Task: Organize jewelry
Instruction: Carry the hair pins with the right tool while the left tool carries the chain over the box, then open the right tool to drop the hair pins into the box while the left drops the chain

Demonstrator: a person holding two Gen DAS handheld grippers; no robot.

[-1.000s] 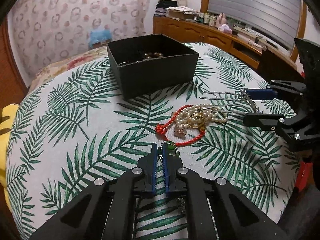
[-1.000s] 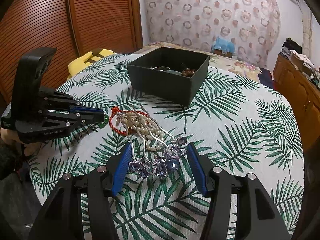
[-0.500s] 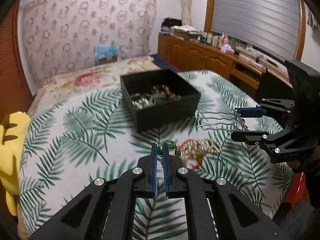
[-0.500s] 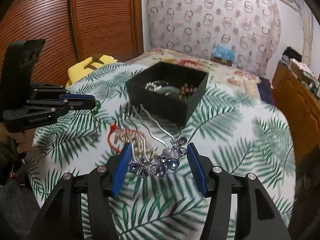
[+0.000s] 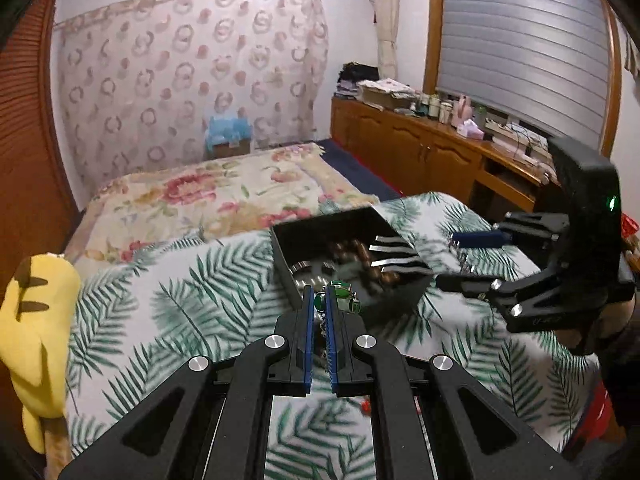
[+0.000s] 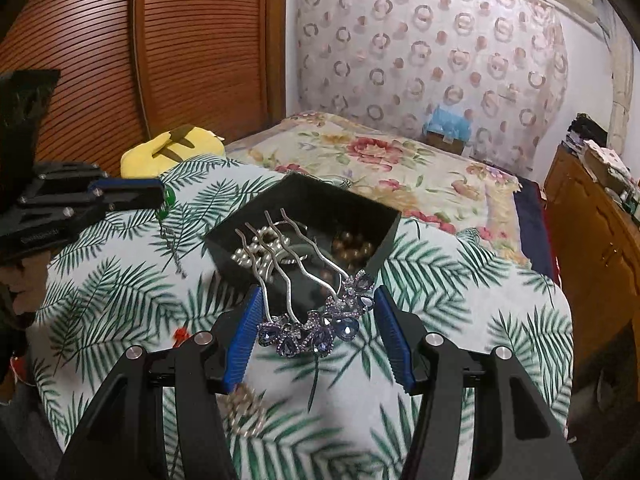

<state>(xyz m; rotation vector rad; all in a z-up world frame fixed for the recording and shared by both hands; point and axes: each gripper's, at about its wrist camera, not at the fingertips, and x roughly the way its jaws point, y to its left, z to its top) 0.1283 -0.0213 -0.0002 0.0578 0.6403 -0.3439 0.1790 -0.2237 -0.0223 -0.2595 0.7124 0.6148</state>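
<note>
The left gripper [image 5: 319,304] is hanging above the table [image 5: 168,304], its blue jaws pinched down on a green bead piece [image 5: 340,294] that is poking out past the tips, with a thin chain dangling beneath it. From the right wrist view that same left gripper [image 6: 132,196] is sitting at the left edge, the green beads [image 6: 169,200] showing at its tip and the chain trailing down toward the leaf-print cloth.

The right gripper [image 6: 316,320] is holding a silver hair comb [image 6: 316,328] by its blue-jewelled head, jaws set wide but pressing both ends of the jewelled part. The wavy prongs are reaching forward over the open black box [image 6: 384,236]. In the left wrist view the right gripper [image 5: 464,260] is coming in from the right, prongs [image 5: 394,258] blurred over the box [image 5: 400,300].

Inside the box, brown beads [image 6: 354,250] and white pearls [image 6: 248,254] are lying on the bottom. A pearl strand [image 6: 244,412] is lying on the table below the right gripper, and a scrap of red cord [image 6: 180,334] is peeking out beside it. A yellow plush toy [image 5: 40,336] is sitting at the table's left edge, with a floral bed [image 6: 380,160] beyond.
</note>
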